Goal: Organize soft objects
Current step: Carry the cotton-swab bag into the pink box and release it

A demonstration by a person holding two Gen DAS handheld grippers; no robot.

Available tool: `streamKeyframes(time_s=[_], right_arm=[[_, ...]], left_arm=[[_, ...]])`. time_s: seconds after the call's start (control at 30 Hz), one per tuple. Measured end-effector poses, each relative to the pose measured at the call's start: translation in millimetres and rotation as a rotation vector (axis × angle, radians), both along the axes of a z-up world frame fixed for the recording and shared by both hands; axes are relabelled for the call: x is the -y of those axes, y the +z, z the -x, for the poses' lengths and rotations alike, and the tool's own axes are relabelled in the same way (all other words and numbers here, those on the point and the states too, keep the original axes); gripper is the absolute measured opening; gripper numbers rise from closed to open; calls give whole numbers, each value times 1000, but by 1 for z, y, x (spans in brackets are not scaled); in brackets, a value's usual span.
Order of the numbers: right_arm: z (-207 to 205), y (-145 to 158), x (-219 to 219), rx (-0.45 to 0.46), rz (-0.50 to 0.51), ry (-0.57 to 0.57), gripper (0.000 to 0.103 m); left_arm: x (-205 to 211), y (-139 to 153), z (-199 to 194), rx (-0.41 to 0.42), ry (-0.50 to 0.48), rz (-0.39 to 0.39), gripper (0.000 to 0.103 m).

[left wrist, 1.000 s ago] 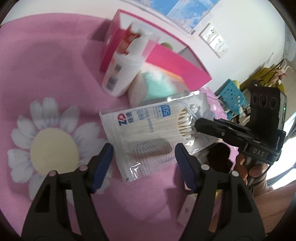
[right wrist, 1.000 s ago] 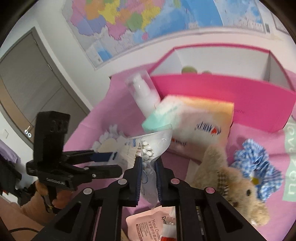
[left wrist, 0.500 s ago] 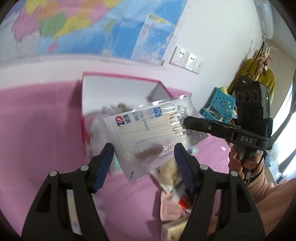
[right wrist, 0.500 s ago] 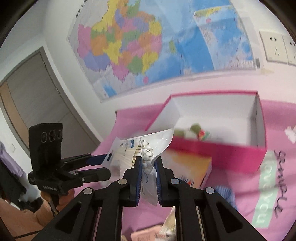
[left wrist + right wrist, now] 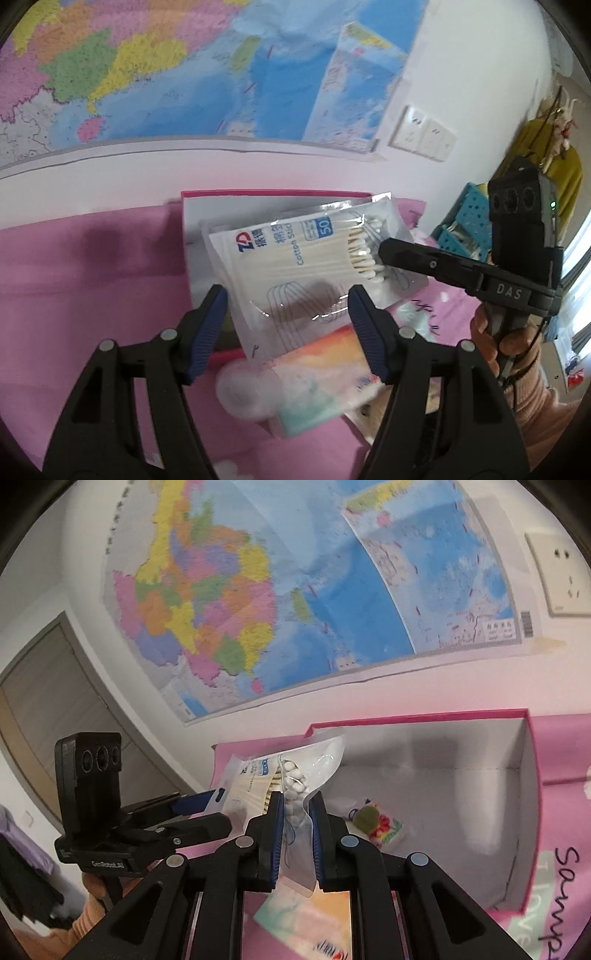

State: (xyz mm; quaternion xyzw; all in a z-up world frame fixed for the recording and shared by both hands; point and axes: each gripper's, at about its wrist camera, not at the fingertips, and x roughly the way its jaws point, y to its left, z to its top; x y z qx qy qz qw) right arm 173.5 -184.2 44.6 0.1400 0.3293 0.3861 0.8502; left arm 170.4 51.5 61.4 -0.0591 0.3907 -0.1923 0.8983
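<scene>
A clear bag of cotton swabs (image 5: pixel 295 258) hangs in the air in front of the open pink box (image 5: pixel 273 192). My right gripper (image 5: pixel 297 805) is shut on the bag's swab-tip end (image 5: pixel 295 790); in the left wrist view it reaches in from the right (image 5: pixel 384 247). My left gripper (image 5: pixel 288 306) stands open, its blue pads either side of the bag's lower end with small gaps showing. The box (image 5: pixel 424 716) has a white inside, and a small green and red packet (image 5: pixel 376 819) lies on its floor.
A soft tissue pack (image 5: pixel 325 376) and a white bottle (image 5: pixel 243 391) lie on the pink cloth (image 5: pixel 92 277) below the bag. A map and wall sockets (image 5: pixel 421 134) fill the wall behind. A blue basket (image 5: pixel 469 229) stands at the right.
Both grippers have risen together with the swab bag, from low over the flowered cloth and teddy bear to in front of the box. The views have tilted up toward the map.
</scene>
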Motion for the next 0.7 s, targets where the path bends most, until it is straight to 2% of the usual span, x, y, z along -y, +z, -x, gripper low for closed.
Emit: streamKeyframes(time_s=[0.23,0.33,0.37,0.47,0.57,0.7], right_arm=[[-38,-24,-13,-67,32,-25,15],[-52,-35,-17,-106,49,-44,20],[-56,-39,-18,-119,63,-60,26],[-66,-48,-24,-160,124,-87,49],[-66,-50,-27,-144,194,-101,51],[-62,-52,-25,-144,216,-98,51]], left_arm=[[4,-29,-35,-80,35,-66,69],[3,-38,-47,-111,55,-71,69],[2,-40,-49,-113,66,-70,68],[3,-39,-51,-99,85,-70,68],[6,-34,-45,-72,90,-92,68],[5,-25,-30,-25,109,-108,68]])
